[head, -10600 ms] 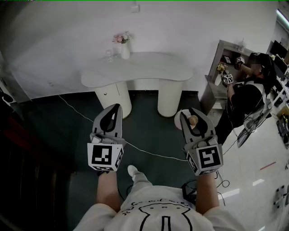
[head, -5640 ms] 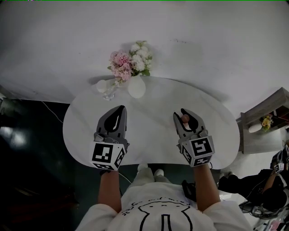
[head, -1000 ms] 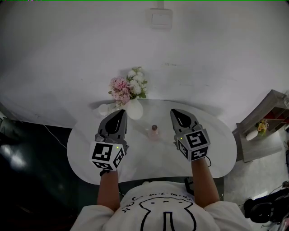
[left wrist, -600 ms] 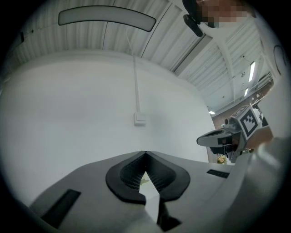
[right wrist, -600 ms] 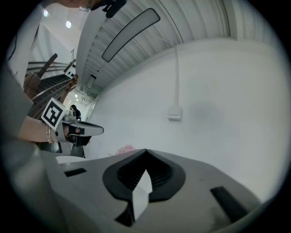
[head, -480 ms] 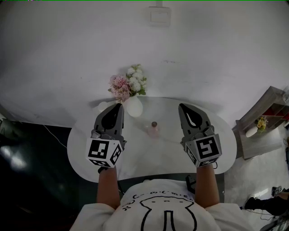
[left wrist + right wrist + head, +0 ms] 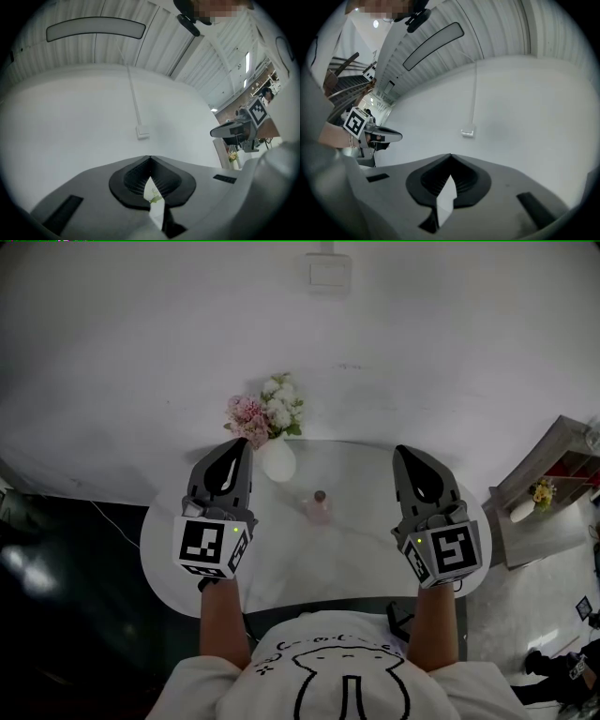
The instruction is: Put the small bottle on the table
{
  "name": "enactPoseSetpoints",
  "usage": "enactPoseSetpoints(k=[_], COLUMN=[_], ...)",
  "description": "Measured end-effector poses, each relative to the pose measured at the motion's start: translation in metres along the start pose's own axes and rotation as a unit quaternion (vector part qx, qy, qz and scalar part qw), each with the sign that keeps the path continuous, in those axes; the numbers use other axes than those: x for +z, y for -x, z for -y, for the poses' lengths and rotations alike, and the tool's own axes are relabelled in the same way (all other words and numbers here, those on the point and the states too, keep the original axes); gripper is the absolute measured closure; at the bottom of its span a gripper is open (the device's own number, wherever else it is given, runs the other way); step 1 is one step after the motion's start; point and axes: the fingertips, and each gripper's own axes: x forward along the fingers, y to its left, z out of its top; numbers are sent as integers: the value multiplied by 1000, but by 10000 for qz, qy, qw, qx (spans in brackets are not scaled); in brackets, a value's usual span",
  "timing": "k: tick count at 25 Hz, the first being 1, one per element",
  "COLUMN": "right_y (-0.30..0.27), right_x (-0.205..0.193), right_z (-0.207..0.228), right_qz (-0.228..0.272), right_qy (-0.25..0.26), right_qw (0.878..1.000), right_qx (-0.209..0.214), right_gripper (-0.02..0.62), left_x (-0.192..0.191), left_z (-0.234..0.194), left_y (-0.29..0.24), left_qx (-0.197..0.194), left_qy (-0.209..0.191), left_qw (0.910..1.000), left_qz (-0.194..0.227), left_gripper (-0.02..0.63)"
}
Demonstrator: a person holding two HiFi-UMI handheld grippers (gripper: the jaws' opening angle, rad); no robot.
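Observation:
The small pinkish bottle with a dark cap stands upright on the white oval table, between the two grippers and touched by neither. My left gripper is raised to the bottle's left, shut with nothing in it. To the bottle's right my right gripper is also lifted, its jaws closed and empty. Both gripper views point up at the white wall; the left gripper and right gripper show their tips meeting. The bottle is in neither gripper view.
A white vase with pink and white flowers stands at the table's back edge, close to the left gripper. A wall switch is above. A grey shelf unit with a small flower pot is at the right.
Within the last second both grippers have spread outward, away from the bottle, the right one moving right and back. The bottle stays standing on the table.

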Motion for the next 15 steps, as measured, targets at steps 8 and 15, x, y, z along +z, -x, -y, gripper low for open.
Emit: enactPoseSetpoints(k=[8, 15], right_y=[8, 8], right_x=[1, 2], right_z=[12, 10], right_qz=[-139, -136], right_qy=[139, 298], right_qw=[9996, 9993], right_qx=[-186, -176], right_gripper=[603, 603], left_x=[-4, 0], left_z=[1, 0], left_y=[6, 7], left_qx=[70, 111], left_qy=[-27, 7], left_qw=[9999, 9999], left_qz=[-69, -1], left_gripper=[603, 603])
